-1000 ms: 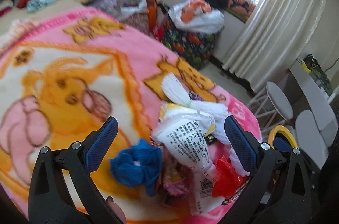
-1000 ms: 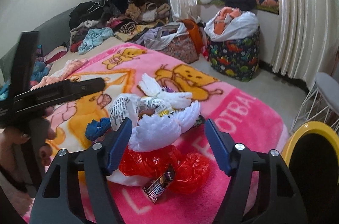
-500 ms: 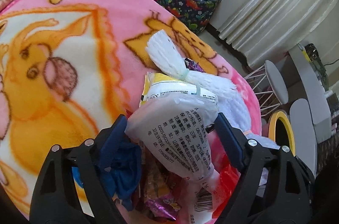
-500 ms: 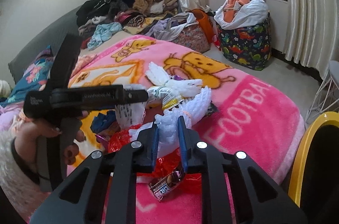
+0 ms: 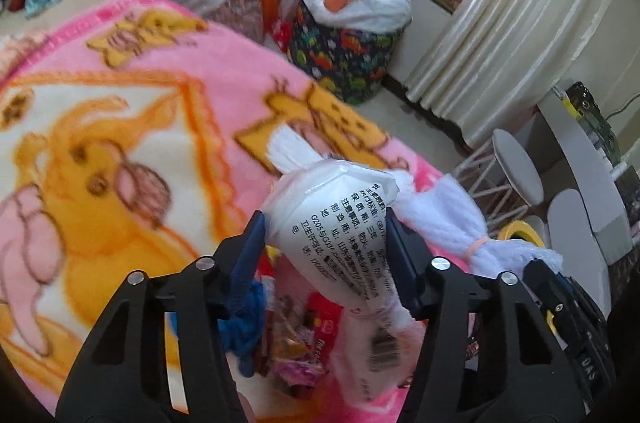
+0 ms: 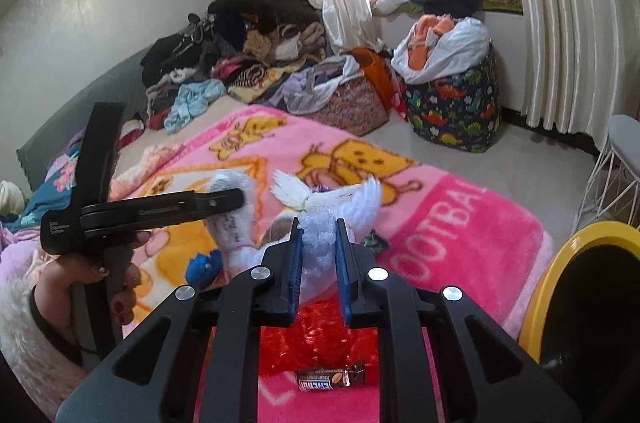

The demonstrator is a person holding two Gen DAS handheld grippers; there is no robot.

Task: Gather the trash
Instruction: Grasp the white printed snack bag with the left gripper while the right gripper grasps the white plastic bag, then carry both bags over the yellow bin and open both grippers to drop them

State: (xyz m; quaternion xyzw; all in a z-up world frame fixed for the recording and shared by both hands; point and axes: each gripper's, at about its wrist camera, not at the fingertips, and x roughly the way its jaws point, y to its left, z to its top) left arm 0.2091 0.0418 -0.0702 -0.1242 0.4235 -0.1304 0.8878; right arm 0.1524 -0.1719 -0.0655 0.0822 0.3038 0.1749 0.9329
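My left gripper is shut on a white printed plastic bag and holds it above the pink blanket. It also shows in the right wrist view, at the left, with the bag. My right gripper is shut on a white foam net wrap, seen in the left wrist view too. Below lie a red plastic bag, a candy bar wrapper, a blue cloth scrap and small snack wrappers.
A yellow-rimmed black bin stands at the bed's right edge. Piles of clothes lie at the bed's far end. A dinosaur-print bag stands on the floor near the curtains. White stools stand on the right.
Both grippers closed: the left on the printed bag, the right on the foam net wrap. Both pieces have been lifted off the pile.
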